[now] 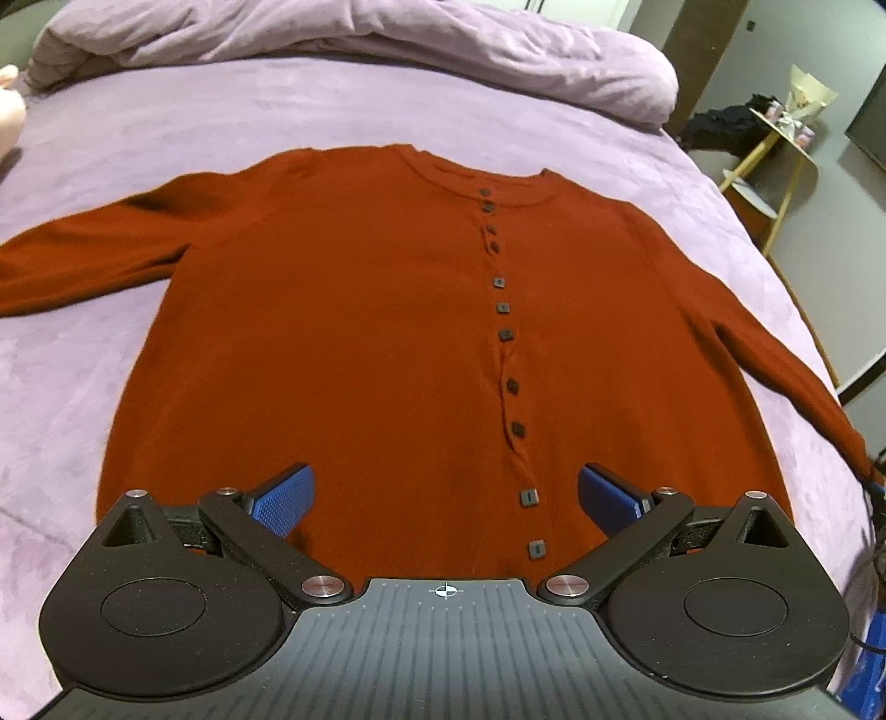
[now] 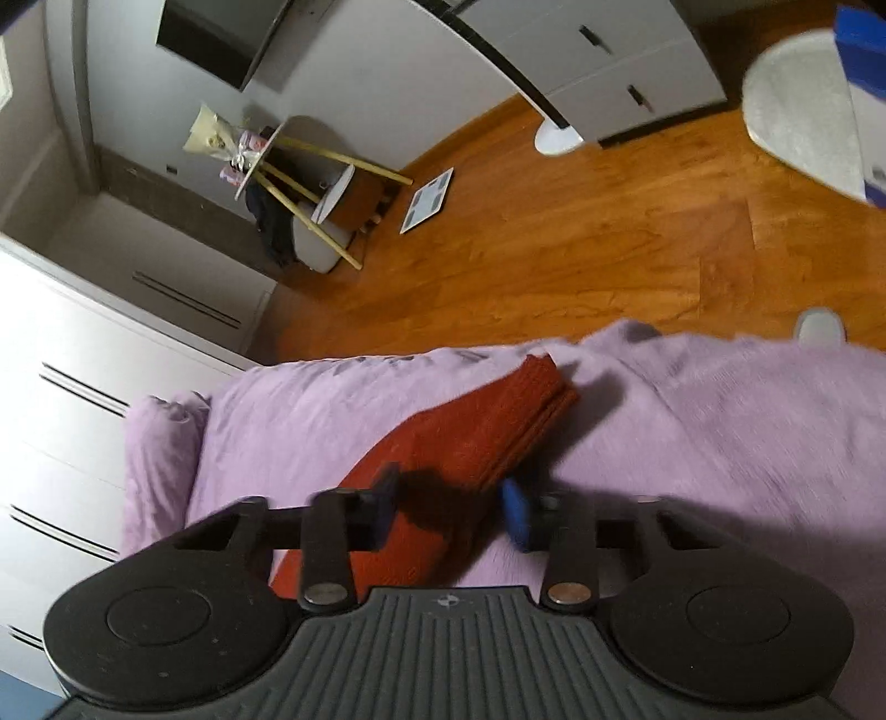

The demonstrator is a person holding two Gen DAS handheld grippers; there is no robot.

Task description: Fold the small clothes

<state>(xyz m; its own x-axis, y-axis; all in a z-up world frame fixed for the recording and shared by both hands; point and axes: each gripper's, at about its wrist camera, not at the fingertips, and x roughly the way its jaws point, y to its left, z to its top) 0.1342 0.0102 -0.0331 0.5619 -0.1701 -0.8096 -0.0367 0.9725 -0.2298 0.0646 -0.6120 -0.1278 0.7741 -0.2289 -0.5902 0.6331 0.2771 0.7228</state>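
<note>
Two fingers (image 1: pixel 282 498) of the left gripper (image 1: pixel 446 498) stand wide apart with nothing between them, just above the cardigan (image 1: pixel 360 332) at its hem; the hem itself is hidden behind the gripper's body. That view alone shows the whole garment: it lies flat and buttoned, front up, on the bed (image 1: pixel 83 387), hem by the near edge, collar toward the far edge, where a duvet (image 1: pixel 387 39) is heaped; one sleeve is cut off at the picture's left, the other runs down toward the bed's right edge.

Only the right wrist view shows the right gripper (image 2: pixel 448 512); its jaws stand partly closed on either side of a sleeve (image 2: pixel 470 437); the picture is blurred, and whether the pads press the cloth I cannot tell. Beyond them the cuff (image 2: pixel 545 387) ends near the bed's edge; farther off are the wooden floor (image 2: pixel 554 249), a scale (image 2: pixel 426 202) and a side table (image 2: pixel 288 166).
</note>
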